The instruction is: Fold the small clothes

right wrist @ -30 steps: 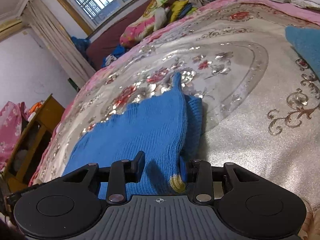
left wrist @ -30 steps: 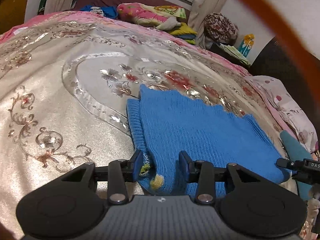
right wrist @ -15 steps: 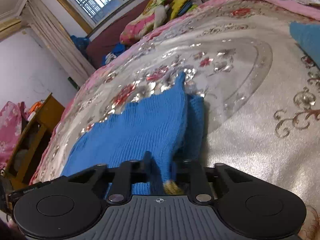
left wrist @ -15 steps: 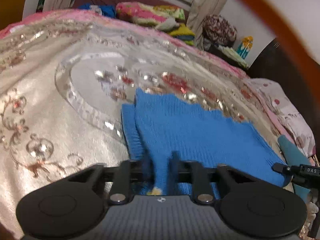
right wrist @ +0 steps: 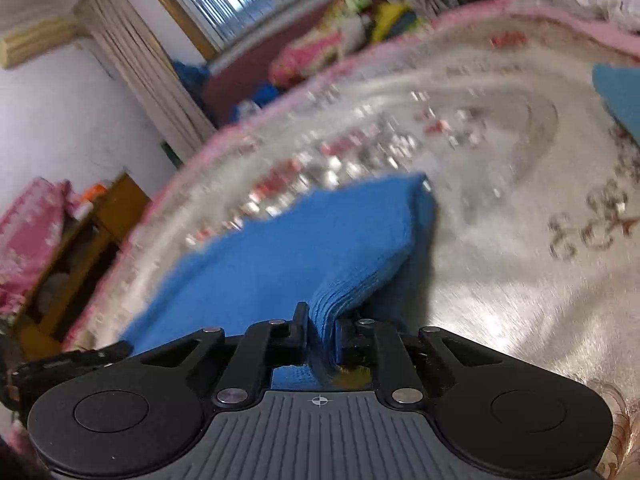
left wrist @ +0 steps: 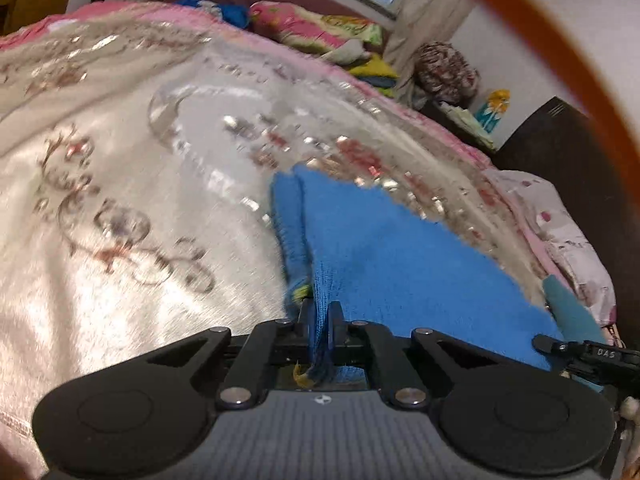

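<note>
A small blue knitted garment [left wrist: 400,252] lies on the silver flowered bedspread [left wrist: 132,168]. My left gripper [left wrist: 320,320] is shut on its near edge, with knit bunched between the fingers and a yellow trim bit showing below. My right gripper [right wrist: 322,326] is shut on the other near edge of the same blue garment [right wrist: 288,248] and lifts it, so the cloth rises in a pleated ridge from the bedspread [right wrist: 500,280]. The opposite gripper's tip shows at the edge of each view.
Pillows and piled clothes [left wrist: 316,36] lie at the bed's far end under the window. A wooden cabinet [right wrist: 80,248] stands beside the bed. A teal cloth [left wrist: 572,312] lies at the right, and a blue cloth [right wrist: 620,92] in the right wrist view.
Both grippers went from open around the garment's near edge to shut on it. The held edge has come up off the bedspread and both views have shifted.
</note>
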The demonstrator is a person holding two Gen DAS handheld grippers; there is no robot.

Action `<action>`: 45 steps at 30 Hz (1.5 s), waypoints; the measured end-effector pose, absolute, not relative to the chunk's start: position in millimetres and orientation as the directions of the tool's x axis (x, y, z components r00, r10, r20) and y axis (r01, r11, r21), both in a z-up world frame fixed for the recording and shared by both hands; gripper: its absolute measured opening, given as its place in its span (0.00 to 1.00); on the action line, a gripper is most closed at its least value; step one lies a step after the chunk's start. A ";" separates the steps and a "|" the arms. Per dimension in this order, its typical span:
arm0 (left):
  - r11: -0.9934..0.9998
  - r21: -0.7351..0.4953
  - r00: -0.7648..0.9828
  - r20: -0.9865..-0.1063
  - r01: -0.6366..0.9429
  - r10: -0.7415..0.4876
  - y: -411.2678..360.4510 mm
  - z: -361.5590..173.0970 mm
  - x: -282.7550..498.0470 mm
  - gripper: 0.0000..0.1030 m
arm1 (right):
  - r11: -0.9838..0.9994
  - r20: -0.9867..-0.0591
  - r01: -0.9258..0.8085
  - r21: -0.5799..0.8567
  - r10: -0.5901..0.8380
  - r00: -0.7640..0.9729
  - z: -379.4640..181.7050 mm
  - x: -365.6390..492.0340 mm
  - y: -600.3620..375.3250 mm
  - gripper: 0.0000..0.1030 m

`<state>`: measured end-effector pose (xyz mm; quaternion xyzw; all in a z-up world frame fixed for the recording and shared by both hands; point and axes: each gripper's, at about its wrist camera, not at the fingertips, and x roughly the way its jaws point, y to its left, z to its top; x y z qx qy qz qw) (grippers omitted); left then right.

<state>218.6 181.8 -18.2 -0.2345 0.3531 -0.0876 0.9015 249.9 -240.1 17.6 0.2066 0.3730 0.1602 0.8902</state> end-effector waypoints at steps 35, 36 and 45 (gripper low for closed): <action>0.982 -0.187 0.726 -0.679 -0.025 -0.111 139.0 -13.9 202.8 0.20 | 0.969 -0.712 0.051 0.241 0.141 0.688 25.8 246.9 -213.1 0.18; 0.982 -0.190 0.725 -0.679 -0.022 -0.115 139.2 -13.8 202.6 0.20 | 0.970 -0.717 0.055 0.238 0.137 0.684 23.8 247.3 -211.9 0.19; 0.980 -0.201 0.725 -0.675 -0.006 -0.134 140.2 -12.5 196.0 0.20 | 0.977 -0.725 0.082 0.197 0.089 0.683 27.8 243.1 -204.9 0.19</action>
